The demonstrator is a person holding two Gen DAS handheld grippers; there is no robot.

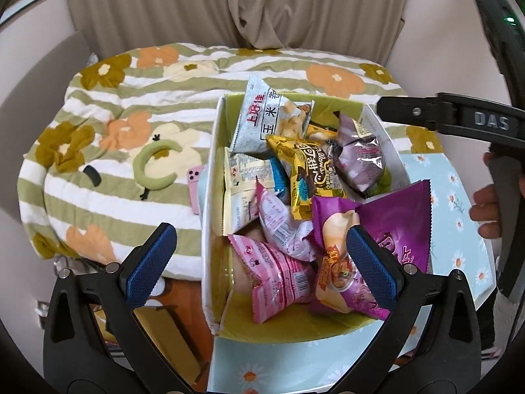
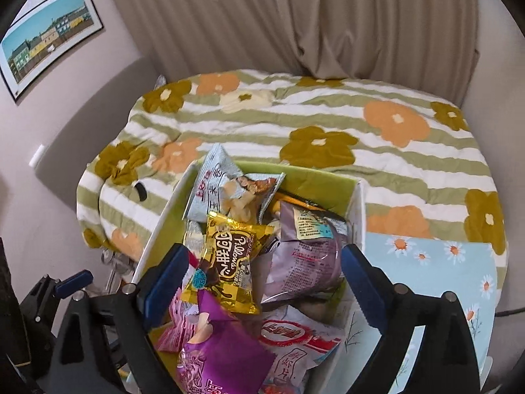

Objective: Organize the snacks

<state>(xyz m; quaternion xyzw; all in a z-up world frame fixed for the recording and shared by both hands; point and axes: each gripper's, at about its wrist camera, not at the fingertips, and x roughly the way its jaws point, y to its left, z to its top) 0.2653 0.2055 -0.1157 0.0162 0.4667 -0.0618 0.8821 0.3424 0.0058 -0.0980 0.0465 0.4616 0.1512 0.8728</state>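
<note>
Cardboard, white outside and lime green inside, forms the open box in which the snack packets are piled; it stands at the edge of a bed, against the striped floral quilt. A pale blue daisy-printed flap is spread beside the box on its right.

Packets that can be told apart in the left wrist view are counted as follows: one grey-blue corn snack bag propped at the far wall, one gold Pillows packet in the middle, one lilac foil bag to its right, one white-and-blue packet, one pale pink packet, one pink striped packet at the near end, and two purple bags — one with a chip picture and a larger one leaning over the right wall. More lie underneath and cannot be counted.

On the quilt, left of the box, one green C-shaped cushion and one pink phone are seen, the phone tucked against the box wall. Beige curtains hang behind the bed, and one framed picture is mounted on the wall.

The left tool is held wide open above the near end of the box, with nothing gripped; the pink striped packet and the chip bag lie below the gap. The right tool is likewise held wide open over the pile — the gold packet and lilac bag show between its blue pads, but neither is pressed. A hand is seen on the right tool's handle.
</note>
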